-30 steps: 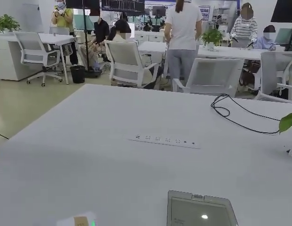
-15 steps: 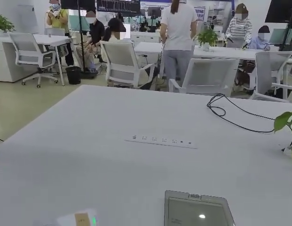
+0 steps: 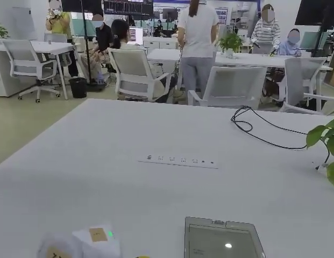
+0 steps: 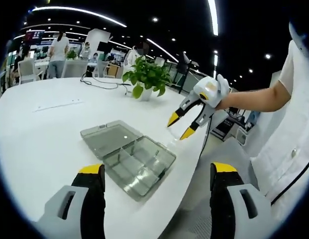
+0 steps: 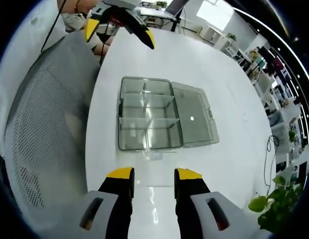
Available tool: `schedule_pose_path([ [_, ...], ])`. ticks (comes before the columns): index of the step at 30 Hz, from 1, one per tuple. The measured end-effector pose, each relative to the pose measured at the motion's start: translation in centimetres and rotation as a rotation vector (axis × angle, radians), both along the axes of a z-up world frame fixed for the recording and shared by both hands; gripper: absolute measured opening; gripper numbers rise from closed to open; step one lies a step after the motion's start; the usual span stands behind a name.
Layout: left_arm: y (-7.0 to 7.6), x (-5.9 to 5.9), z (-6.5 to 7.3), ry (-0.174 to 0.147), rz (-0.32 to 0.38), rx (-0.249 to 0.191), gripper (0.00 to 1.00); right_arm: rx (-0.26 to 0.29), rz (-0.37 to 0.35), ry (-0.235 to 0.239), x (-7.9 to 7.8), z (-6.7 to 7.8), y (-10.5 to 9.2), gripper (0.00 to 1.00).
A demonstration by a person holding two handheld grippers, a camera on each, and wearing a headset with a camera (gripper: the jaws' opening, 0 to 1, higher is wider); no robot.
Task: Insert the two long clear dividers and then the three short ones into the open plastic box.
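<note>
Hovering over the near edge of the white table (image 5: 194, 55), my left gripper (image 4: 156, 172) and right gripper (image 5: 154, 174) both gape, nothing visibly held. The clear rectangular plastic box (image 5: 120, 129) lies below, its lid (image 5: 194, 114) flat on the far side for access. I count two clear dividers (image 5: 147, 94) across it, one loose clear strip (image 5: 155, 155) beside.
</note>
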State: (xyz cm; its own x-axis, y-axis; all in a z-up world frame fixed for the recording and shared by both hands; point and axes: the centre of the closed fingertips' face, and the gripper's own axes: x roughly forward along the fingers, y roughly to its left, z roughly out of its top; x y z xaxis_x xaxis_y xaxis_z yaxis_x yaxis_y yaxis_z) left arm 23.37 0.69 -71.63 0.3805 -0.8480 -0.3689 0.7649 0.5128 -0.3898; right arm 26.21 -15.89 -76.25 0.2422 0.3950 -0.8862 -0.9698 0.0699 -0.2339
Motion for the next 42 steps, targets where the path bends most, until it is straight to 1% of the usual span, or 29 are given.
schedule_pose_path([
  [1,-0.2,0.0,0.1,0.025,0.007,-0.016,0.88,0.003,0.003,-0.006,0.0,0.3,0.3,0.33],
  [2,-0.5,0.1,0.5,0.028,0.009,-0.037,0.87,0.008,0.009,-0.014,-0.1,0.7,0.7,0.33],
  [3,-0.5,0.3,0.6,0.021,0.015,-0.044,0.86,0.012,0.012,-0.018,-0.1,0.9,0.9,0.33],
  [4,-0.6,0.4,0.7,0.035,0.021,-0.051,0.85,0.016,0.014,-0.021,-0.2,1.1,1.1,0.33],
  [6,-1.0,0.4,0.8,0.071,0.022,-0.071,0.81,0.023,0.025,-0.031,-0.3,1.7,1.8,0.33],
  [7,-1.2,0.4,0.9,0.103,0.033,-0.089,0.79,0.025,0.032,-0.036,-0.5,1.9,2.1,0.33],
  [10,-1.5,0.6,1.2,0.113,0.039,-0.115,0.77,0.035,0.043,-0.045,-0.8,2.6,3.0,0.33],
  [12,-1.7,0.6,1.2,0.136,0.04,-0.122,0.72,0.042,0.047,-0.052,-0.8,3.0,3.4,0.33],
  [16,-2.4,0.5,1.5,0.172,0.039,-0.158,0.65,0.057,0.05,-0.063,-1.1,4.0,4.4,0.33],
  [17,-2.7,0.4,1.6,0.188,0.035,-0.171,0.62,0.063,0.052,-0.065,-1.2,4.2,4.6,0.33],
  [18,-2.9,0.4,1.7,0.197,0.035,-0.18,0.6,0.066,0.054,-0.067,-1.2,4.3,4.8,0.33],
  [19,-3.2,0.4,1.7,0.21,0.037,-0.189,0.59,0.068,0.055,-0.069,-1.3,4.5,5.0,0.33],
  [21,-3.7,0.3,1.8,0.223,0.035,-0.203,0.56,0.071,0.061,-0.076,-1.5,4.8,5.4,0.33],
  [24,-4.5,0.2,2.1,0.263,0.035,-0.236,0.52,0.078,0.071,-0.084,-1.8,5.3,6.1,0.33],
  [28,-5.2,0.1,2.1,0.288,0.028,-0.251,0.45,0.086,0.084,-0.094,-2.1,5.8,6.9,0.33],
  [32,-5.9,0.2,2.3,0.318,0.026,-0.277,0.41,0.098,0.09,-0.095,-2.5,6.2,7.6,0.33],
  [34,-6.3,0.1,2.3,0.329,0.019,-0.284,0.38,0.098,0.095,-0.096,-2.7,6.4,7.9,0.33],
  [38,-6.8,-0.1,2.2,0.341,0.011,-0.287,0.32,0.099,0.105,-0.101,-2.9,6.6,8.2,0.33],
  [42,-7.2,-0.4,2.2,0.37,0.006,-0.304,0.27,0.104,0.111,-0.105,-3.2,7.0,8.6,0.33],
])
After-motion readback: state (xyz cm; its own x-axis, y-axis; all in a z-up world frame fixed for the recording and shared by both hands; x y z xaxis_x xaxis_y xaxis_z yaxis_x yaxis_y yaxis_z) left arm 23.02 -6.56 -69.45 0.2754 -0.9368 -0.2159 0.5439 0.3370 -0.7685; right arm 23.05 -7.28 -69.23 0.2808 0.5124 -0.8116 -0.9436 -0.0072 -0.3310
